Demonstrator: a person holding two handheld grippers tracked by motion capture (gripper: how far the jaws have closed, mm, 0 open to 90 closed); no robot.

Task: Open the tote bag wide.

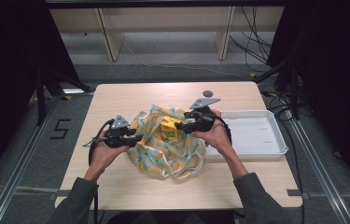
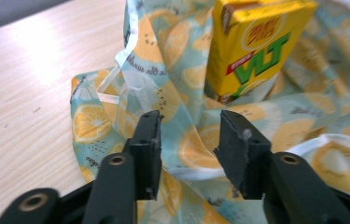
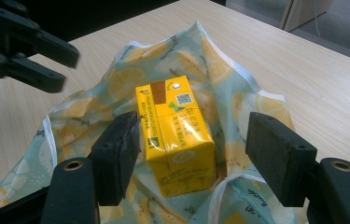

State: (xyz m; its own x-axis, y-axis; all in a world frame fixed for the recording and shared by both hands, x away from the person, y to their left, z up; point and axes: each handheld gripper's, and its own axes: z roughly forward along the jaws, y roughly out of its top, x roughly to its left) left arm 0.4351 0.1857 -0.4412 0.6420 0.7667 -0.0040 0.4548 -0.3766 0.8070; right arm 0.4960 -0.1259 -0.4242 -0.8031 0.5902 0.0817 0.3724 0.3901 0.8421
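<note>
- Black jaws of the right hand-held gripper [image 3: 193,154] stand wide apart around a yellow drink carton [image 3: 175,135], gripping nothing.
- Left hand-held gripper [image 2: 189,149] is open over the lemon-print cloth bag [image 2: 172,88], holding nothing.
- Carton stands on the bag, mid-table [image 1: 116,98].
- White tray [image 1: 256,135] lies to the right.

both forearms reach in over the table [image 1: 116,182]. the left gripper [image 1: 133,138] sits at its middle left, jaws parted. the right gripper [image 1: 182,126] hovers near its centre, jaws spread wide.
</note>
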